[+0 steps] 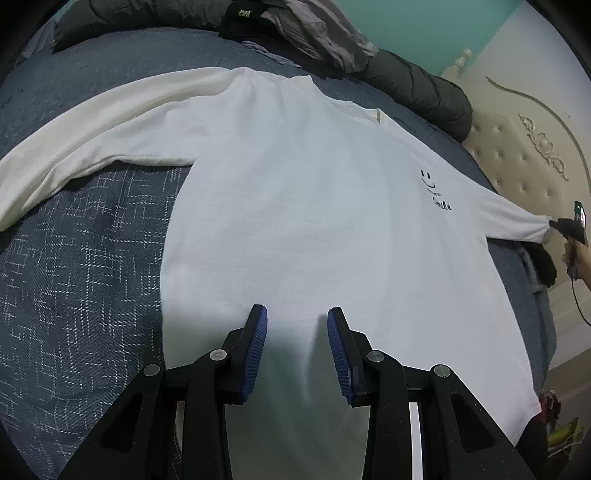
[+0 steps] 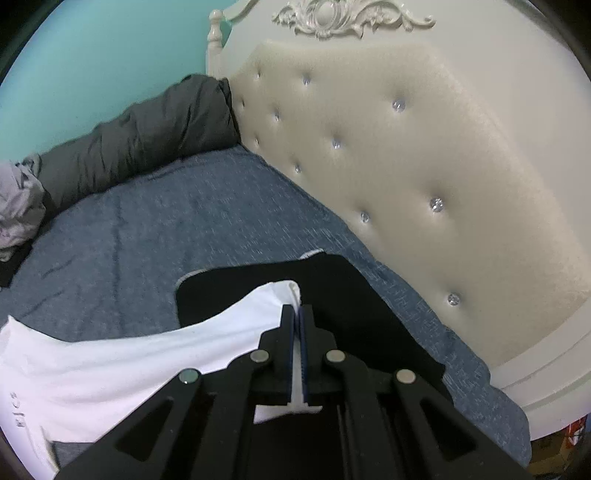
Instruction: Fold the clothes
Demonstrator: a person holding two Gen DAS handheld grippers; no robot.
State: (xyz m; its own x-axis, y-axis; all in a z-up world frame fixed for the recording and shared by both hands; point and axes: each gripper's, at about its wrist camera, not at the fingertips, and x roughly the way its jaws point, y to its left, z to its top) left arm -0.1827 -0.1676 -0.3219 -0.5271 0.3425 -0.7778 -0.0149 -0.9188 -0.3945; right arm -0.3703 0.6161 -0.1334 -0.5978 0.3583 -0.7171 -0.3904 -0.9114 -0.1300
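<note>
A white sweatshirt (image 1: 295, 206) lies flat on the bed (image 1: 85, 258). Over the sweatshirt's hem, the left tool (image 1: 296, 317) hovers parted and empty. The right tool (image 2: 297, 308) is clamped on the sweatshirt's sleeve cuff (image 2: 284, 291), beside the headboard (image 2: 424, 166).

a long-sleeved shirt (image 1: 295, 206) lies flat on the bedspread (image 1: 81, 266), front up, collar toward the far side. one sleeve (image 1: 92, 136) stretches left; the other sleeve (image 1: 517, 218) stretches right toward the headboard (image 2: 406, 166), its cuff pinched in the right gripper (image 2: 297, 314) over a folded garment (image 2: 332, 291). the left gripper (image 1: 297, 317) sits above the hem, parted. a rolled quilt (image 2: 147, 136) and a heap of clothes (image 1: 317, 33) lie behind the shirt.
</note>
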